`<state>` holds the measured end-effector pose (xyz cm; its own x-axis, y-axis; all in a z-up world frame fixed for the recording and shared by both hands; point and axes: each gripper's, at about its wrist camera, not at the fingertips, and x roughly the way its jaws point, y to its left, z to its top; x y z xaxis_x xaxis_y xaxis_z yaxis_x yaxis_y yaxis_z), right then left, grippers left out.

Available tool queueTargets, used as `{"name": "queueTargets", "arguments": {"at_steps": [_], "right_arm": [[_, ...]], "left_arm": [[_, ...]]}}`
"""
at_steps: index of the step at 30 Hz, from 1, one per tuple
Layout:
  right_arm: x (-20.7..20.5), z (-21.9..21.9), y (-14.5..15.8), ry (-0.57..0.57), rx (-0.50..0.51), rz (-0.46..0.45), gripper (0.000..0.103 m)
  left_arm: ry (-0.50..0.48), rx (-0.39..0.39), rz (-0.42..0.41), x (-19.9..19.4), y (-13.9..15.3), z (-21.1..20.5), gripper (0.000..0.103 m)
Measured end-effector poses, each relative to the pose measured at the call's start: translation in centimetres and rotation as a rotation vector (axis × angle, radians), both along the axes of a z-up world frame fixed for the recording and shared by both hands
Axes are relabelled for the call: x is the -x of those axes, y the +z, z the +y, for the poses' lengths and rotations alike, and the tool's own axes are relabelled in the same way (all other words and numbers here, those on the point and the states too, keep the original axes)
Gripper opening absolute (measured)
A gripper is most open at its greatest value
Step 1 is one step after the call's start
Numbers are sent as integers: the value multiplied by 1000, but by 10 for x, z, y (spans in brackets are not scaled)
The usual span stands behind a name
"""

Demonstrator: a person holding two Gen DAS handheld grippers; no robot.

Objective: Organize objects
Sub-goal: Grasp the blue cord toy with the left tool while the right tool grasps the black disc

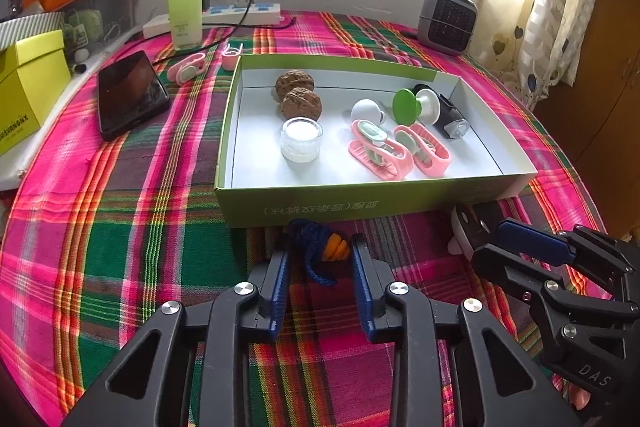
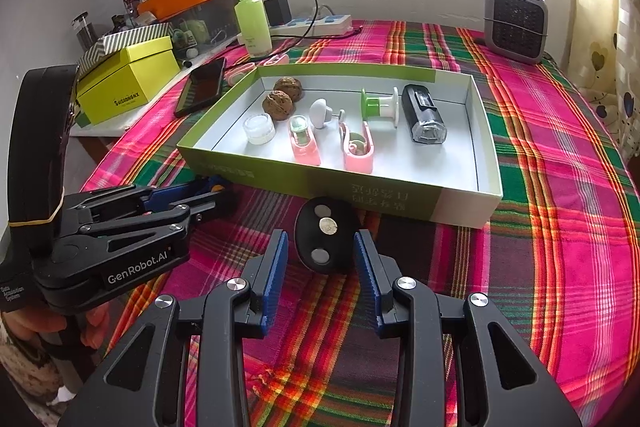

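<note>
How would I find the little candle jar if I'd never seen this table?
Find the shallow green-sided cardboard box with a white inside, on the pink plaid tablecloth. In its left half sits the small clear glass jar of white wax, just in front of two brown walnuts; it alone is see-through and round.

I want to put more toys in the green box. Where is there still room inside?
In the green box, the near right floor in front of the black lamp is bare, and so is the back strip between the walnuts and the green spool. The middle is crowded with the pink clips and the small jar.
</note>
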<state>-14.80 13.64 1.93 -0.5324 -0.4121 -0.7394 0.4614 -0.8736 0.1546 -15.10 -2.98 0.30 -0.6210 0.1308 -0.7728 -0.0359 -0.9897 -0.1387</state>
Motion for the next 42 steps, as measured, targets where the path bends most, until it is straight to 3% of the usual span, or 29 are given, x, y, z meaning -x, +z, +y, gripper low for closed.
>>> {"name": "queueTargets", "arguments": {"at_steps": [5,6,8,25,32,42], "right_arm": [[0,-6,-1,8,-20,6,37],[0,-7,-1,7,-26,8,40],[0,-10,-2,9,-45,14,58],[10,-23,-14,-31,-193,34,58],[12,-18,-14,-52,-178,26,58],[13,-16,-13,-57,-154,18,41]], "left_arm": [[4,-8,3,-3,0,-3,24],[4,-11,3,-3,0,-4,23],[6,-13,5,-5,0,-6,23],[8,-24,9,-7,-1,-10,23],[6,-20,10,-7,0,-9,23],[10,-12,9,-6,1,-7,23]]}}
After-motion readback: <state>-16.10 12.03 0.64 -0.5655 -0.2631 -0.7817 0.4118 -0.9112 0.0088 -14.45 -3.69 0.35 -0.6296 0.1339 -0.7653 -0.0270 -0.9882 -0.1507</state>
